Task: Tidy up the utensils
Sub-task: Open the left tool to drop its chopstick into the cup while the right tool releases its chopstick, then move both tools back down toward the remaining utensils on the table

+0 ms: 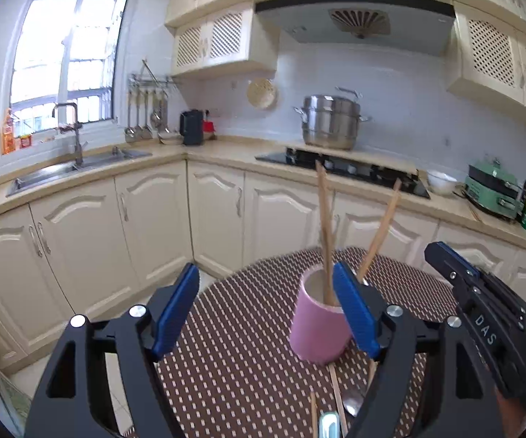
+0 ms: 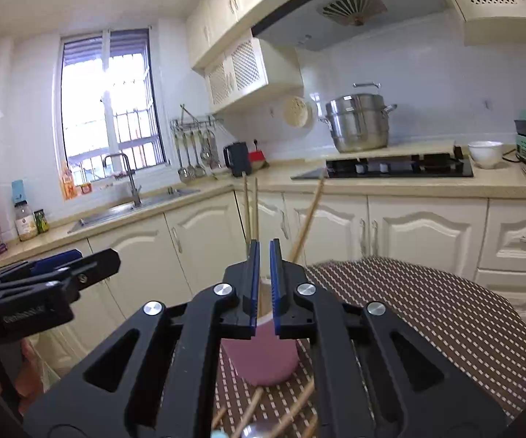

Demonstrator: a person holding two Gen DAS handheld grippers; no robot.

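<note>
Between your left gripper (image 1: 266, 310) pads the mat (image 1: 233, 365) lies bare, so there is room to pass. The pink cup (image 1: 317, 328) stands just beside the right pad, and its upright chopsticks (image 1: 324, 226) block the way above it. Loose chopsticks (image 1: 336, 394) lie before the cup. Your right gripper (image 2: 264, 284) leaves only a narrow slit, the cup right behind.

The left hand-held gripper (image 1: 266, 310) points slightly downward with its jaws spread wide, while the right hand-held gripper (image 2: 265, 284), close beside it, has its jaws nearly together.
</note>
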